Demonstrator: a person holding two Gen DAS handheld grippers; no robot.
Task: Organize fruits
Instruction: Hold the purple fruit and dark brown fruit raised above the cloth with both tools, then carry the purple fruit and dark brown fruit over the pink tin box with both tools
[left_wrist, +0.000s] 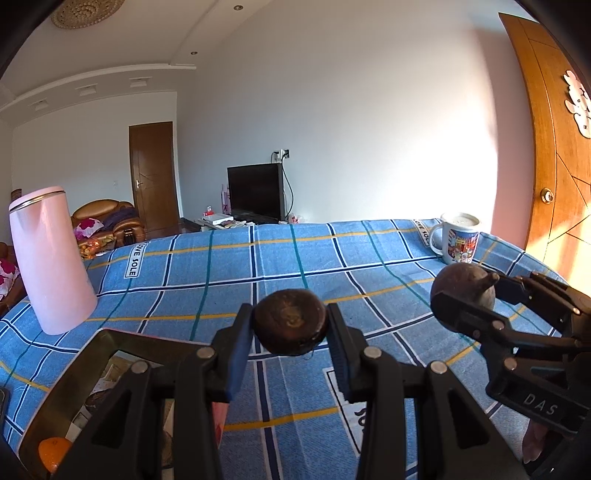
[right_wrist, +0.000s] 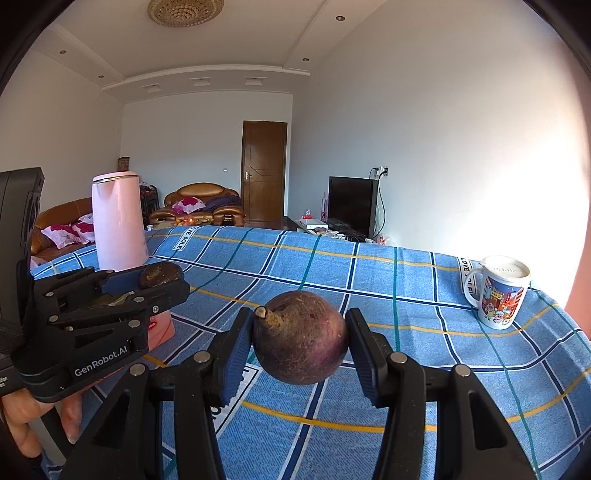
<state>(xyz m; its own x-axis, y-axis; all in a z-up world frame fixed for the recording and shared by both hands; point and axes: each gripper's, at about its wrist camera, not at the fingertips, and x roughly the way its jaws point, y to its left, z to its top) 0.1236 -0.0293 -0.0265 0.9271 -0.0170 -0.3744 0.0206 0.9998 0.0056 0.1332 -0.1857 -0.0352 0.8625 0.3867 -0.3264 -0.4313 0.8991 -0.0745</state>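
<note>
Left wrist view: left tool (left_wrist: 290, 326) pinches a flat brown fruit (left_wrist: 290, 321). Right tool (right_wrist: 300, 338) pinches a round purple fruit (right_wrist: 300, 338) above the checked surface (right_wrist: 406, 295).

- Your orange (left_wrist: 54, 452) sits cut off at the bottom edge, half behind the left gripper's frame.
- The tray (left_wrist: 79, 363) contents are mostly hidden.
- The printed mug (right_wrist: 498, 291) artwork is too small to read.
</note>
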